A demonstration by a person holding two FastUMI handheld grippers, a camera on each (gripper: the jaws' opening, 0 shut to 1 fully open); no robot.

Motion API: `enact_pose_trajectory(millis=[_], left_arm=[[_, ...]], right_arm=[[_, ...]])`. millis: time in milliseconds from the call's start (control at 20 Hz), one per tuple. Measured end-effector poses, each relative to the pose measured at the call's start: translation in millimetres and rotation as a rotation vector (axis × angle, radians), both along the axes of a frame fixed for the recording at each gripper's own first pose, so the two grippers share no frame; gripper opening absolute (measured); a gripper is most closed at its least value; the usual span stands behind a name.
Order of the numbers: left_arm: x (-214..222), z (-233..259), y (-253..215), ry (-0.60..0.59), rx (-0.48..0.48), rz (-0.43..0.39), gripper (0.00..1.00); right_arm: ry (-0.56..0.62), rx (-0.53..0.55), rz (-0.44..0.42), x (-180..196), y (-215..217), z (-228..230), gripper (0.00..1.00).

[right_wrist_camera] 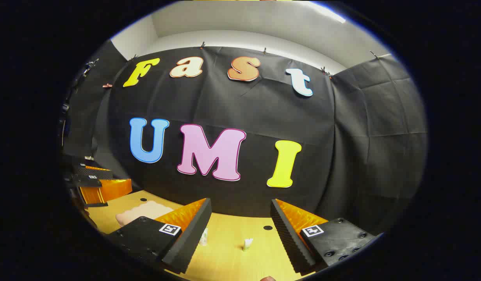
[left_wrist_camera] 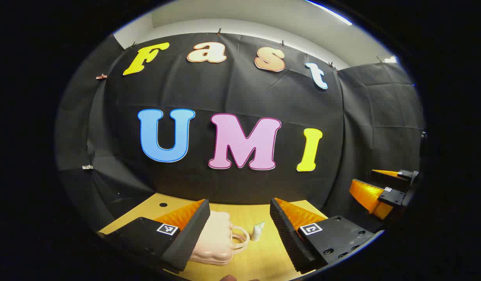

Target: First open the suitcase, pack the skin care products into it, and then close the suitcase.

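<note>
A small pale pink suitcase (left_wrist_camera: 216, 242) lies closed on the wooden table (left_wrist_camera: 264, 261), its handle toward the right, partly behind my left gripper's left finger. A white skin care tube (left_wrist_camera: 258, 231) lies just right of the handle. My left gripper (left_wrist_camera: 239, 226) hangs open above them. In the right gripper view the suitcase (right_wrist_camera: 141, 212) shows at the left, one small bottle (right_wrist_camera: 203, 236) peeks out beside the left finger and another (right_wrist_camera: 248, 244) stands in the gap. My right gripper (right_wrist_camera: 239, 228) is open and empty above the table (right_wrist_camera: 225, 265).
The black cloth wall closes the back and both sides of the booth. The right gripper (left_wrist_camera: 375, 191) shows at the right edge of the left gripper view, and the left gripper (right_wrist_camera: 96, 183) at the left edge of the right gripper view. Small dark holes (right_wrist_camera: 268, 227) dot the tabletop.
</note>
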State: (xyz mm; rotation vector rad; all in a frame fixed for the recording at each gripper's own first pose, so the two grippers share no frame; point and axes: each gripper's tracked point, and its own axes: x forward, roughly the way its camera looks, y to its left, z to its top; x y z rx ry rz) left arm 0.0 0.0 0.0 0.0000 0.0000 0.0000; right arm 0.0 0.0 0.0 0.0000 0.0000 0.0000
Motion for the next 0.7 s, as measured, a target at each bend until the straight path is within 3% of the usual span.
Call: enact_pose_trajectory(millis=[300,700], left_arm=[[9,-10,-11,0.042,-0.051,-0.060,0.96],[5,3,-23,-0.001,0.004,-0.099,0.96]], right_arm=[[0.007,0.001,-0.044,-2,-15,3,0.96],[0.004,-0.025,-0.068,3,-23,2,0.96]])
